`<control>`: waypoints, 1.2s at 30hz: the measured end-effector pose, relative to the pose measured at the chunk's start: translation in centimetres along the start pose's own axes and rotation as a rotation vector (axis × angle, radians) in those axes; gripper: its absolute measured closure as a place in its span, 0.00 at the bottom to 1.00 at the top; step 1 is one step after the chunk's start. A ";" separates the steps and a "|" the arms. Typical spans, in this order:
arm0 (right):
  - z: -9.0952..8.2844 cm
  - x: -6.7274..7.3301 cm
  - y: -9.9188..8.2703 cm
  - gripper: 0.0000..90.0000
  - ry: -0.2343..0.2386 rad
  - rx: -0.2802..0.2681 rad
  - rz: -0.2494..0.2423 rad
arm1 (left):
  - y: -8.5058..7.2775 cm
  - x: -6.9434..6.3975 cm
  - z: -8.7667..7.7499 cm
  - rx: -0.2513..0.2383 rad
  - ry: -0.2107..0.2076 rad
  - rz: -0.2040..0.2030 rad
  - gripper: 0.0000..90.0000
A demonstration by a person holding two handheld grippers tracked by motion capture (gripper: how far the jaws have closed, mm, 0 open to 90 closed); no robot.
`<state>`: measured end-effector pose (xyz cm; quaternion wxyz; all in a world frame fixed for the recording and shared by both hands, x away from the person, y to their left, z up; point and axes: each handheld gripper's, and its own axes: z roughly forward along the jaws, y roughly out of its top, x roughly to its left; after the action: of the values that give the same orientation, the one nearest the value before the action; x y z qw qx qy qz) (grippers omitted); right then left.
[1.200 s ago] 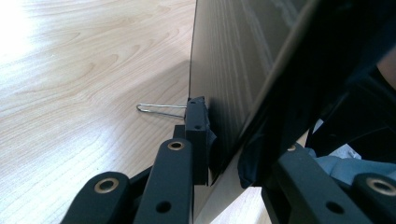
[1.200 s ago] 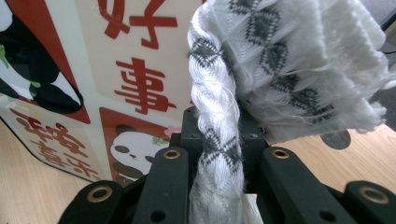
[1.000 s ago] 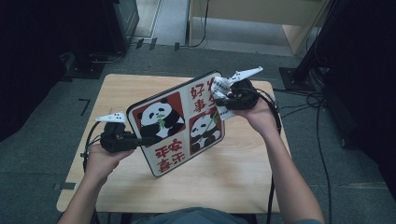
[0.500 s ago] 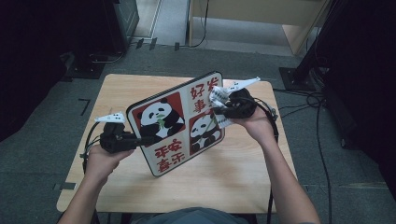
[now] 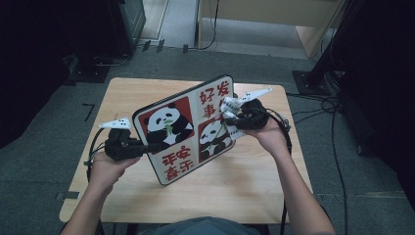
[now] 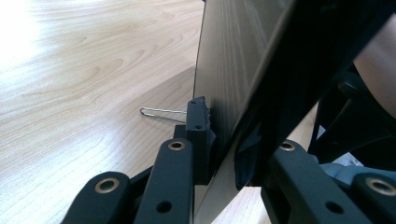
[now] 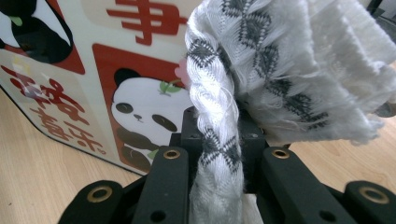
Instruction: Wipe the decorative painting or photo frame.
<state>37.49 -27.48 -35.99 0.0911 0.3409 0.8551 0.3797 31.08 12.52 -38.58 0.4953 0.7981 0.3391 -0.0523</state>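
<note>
A flat board [image 5: 181, 132] printed with pandas and red characters is held tilted above the wooden table [image 5: 274, 176]. My left gripper [image 5: 142, 147] is shut on the board's left edge; in the left gripper view its jaws [image 6: 224, 140] pinch the dark edge of the board [image 6: 233, 70] from both sides. My right gripper [image 5: 232, 115] is shut on a bunched white cloth [image 5: 230, 106] with a grey pattern and presses it against the board's face beside the right-hand panda. In the right gripper view the cloth [image 7: 280, 60] bulges out of the jaws [image 7: 219, 140] in front of the board [image 7: 130, 70].
Cables trail from both grippers across the table and over its right edge [image 5: 293, 122]. A thin wire loop [image 6: 159, 113] sticks out by the left jaw. Dark furniture and cable bundles stand on the carpet around the table.
The right hand has carried the cloth down the board's face, from near the top right corner towards the right panda. The left hand and its grip have stayed put.
</note>
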 end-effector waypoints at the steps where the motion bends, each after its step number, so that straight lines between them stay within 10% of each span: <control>1: 0.1 0.0 -0.1 0.88 -0.001 0.002 -0.001 | 0.0 0.0 0.0 0.000 0.000 0.000 0.88; 36: 3.5 -0.1 -5.2 0.88 0.049 0.094 0.046 | 0.0 -0.1 0.0 -0.001 0.001 0.006 0.88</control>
<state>36.36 -27.99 -42.15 0.0452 0.3551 0.8658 0.3496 30.97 12.50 -38.57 0.4955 0.7989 0.3371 -0.0503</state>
